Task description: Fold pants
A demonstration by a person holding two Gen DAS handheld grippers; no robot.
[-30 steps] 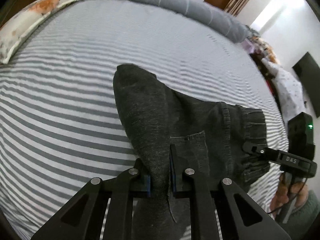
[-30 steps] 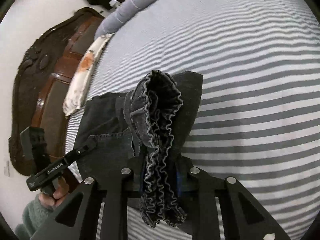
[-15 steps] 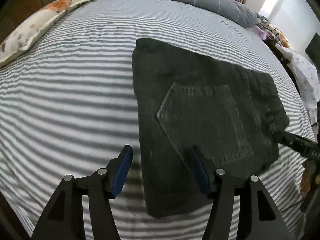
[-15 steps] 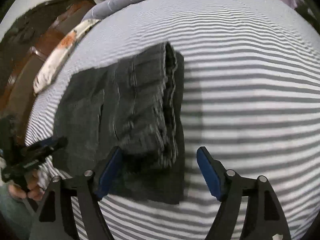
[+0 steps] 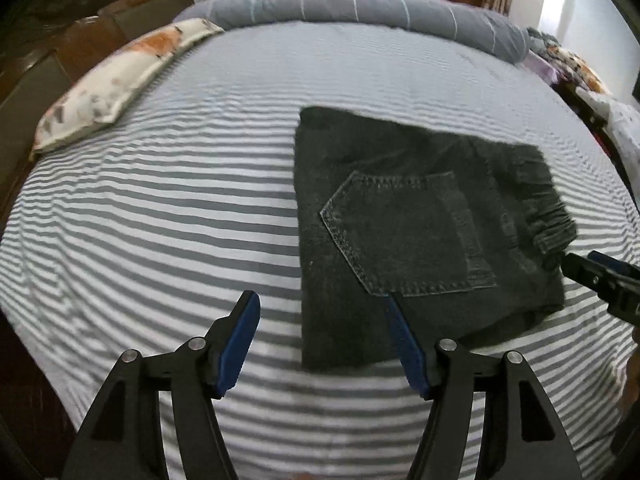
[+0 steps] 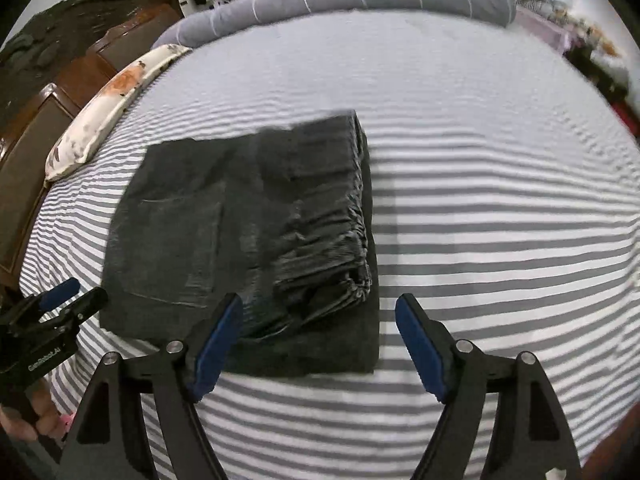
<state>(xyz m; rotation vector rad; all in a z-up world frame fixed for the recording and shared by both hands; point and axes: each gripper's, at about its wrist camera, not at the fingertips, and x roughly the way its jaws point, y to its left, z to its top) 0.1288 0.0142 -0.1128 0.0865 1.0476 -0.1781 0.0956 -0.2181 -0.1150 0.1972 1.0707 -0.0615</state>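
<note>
Dark grey pants (image 5: pixel 408 232) lie folded into a flat rectangle on the striped bed, back pocket up and elastic waistband at their right end. They also show in the right wrist view (image 6: pixel 248 232), waistband toward the right gripper. My left gripper (image 5: pixel 324 320) is open and empty above the near left edge of the pants. My right gripper (image 6: pixel 320 328) is open and empty above the near waistband corner. Each gripper shows at the edge of the other's view: the right one (image 5: pixel 600 280) and the left one (image 6: pixel 60 304).
The grey-and-white striped bedsheet (image 5: pixel 160 220) covers the whole bed. A floral pillow (image 5: pixel 116 80) lies at the far left by a dark wooden headboard (image 6: pixel 60 80). A grey rolled blanket (image 5: pixel 360 12) runs along the far edge. Clutter stands at the far right.
Both grippers were shut on the pants and held them up. They let go, opened, and pulled back. The pants now lie flat and folded on the bed.
</note>
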